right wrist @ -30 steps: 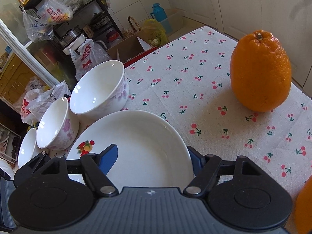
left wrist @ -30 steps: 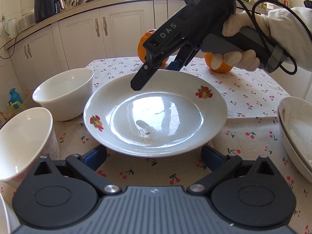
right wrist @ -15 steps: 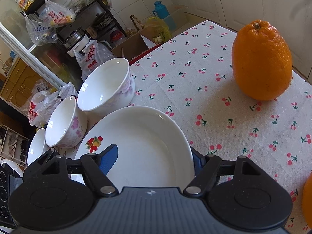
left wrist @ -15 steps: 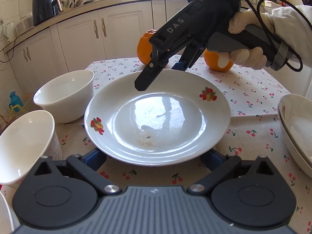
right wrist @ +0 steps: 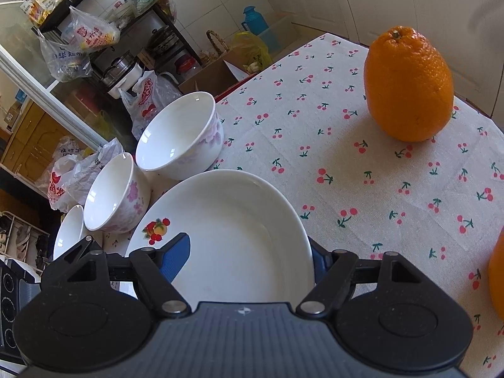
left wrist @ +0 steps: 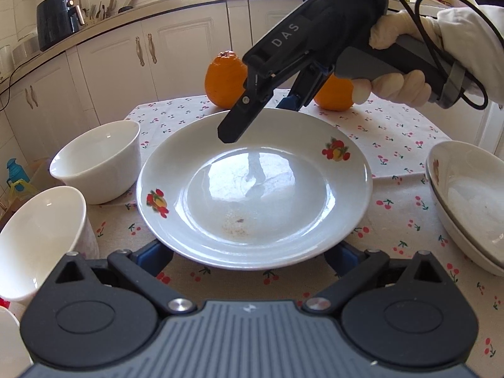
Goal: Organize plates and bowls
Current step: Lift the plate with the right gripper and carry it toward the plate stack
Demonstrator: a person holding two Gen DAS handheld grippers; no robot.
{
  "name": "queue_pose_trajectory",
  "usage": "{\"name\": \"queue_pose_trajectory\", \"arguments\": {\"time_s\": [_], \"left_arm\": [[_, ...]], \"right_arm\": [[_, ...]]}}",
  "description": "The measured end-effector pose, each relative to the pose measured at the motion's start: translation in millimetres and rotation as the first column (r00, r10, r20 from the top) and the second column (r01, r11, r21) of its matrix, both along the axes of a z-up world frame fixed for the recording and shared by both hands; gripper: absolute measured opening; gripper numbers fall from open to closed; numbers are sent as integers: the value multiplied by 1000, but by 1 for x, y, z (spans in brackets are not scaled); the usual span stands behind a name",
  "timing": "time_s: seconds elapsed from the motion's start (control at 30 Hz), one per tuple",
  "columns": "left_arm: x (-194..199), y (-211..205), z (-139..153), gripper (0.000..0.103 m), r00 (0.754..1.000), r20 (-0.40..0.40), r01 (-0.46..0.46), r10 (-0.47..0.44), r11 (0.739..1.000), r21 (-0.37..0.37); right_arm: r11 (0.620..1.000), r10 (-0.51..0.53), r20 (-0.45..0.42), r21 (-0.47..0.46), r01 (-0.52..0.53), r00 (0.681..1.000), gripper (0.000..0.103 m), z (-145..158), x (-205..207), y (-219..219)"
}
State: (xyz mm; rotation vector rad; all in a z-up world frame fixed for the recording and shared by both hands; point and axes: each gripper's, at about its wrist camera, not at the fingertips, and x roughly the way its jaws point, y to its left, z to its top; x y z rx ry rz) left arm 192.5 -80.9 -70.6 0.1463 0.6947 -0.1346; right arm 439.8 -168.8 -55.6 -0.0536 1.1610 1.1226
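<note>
Item: plate (left wrist: pixel 255 189). Round, shallow, glazed white ceramic with two fruit decals on the rim; a small brownish speck in the well. Fills the centre of the left wrist view, on a cherry-print tablecloth (left wrist: pixel 393 132).

Right gripper (left wrist: pixel 261 116): enters from the upper right of the left wrist view, held by a gloved hand (left wrist: pixel 397 78). Its jaws straddle the plate's far rim, one black finger above the rim, a blue pad just beyond it. In the right wrist view the jaws stand wide, either side of the plate edge (right wrist: pixel 239 239), not yet closed on it.

Left gripper (left wrist: pixel 249 258): bottom of its own view, jaws wide, blue pads low at either side of the plate's near rim; whether they touch it cannot be told.

Step in hand, by judgement: taking hold of the plate for stacking. Next move calls for closing on the thin rim squarely; the glaze looks slippery.

Nearby:
- stacked plates (left wrist: pixel 466 201), right edge, likely destination.
- Three bowls (right wrist: pixel 179 138), deep, white, faint pink floral print, at left.
- Two oranges (right wrist: pixel 409 85), pebbled skin, far side of the cloth.
</note>
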Motion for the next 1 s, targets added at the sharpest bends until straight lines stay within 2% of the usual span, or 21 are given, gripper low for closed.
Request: {"name": "queue_pose_trajectory", "arguments": {"time_s": [0.57,1.0], "left_arm": [[-30,-21,36,100,991,30,130,-130,991,9],[-47,-50,46,100,965,31,262,-261,965,-1]], "right_arm": [[994,-109,53,13,108,993,81,33,-46,-52],[973,-231,90,13,230,969,81,50,-89,-112]]}}
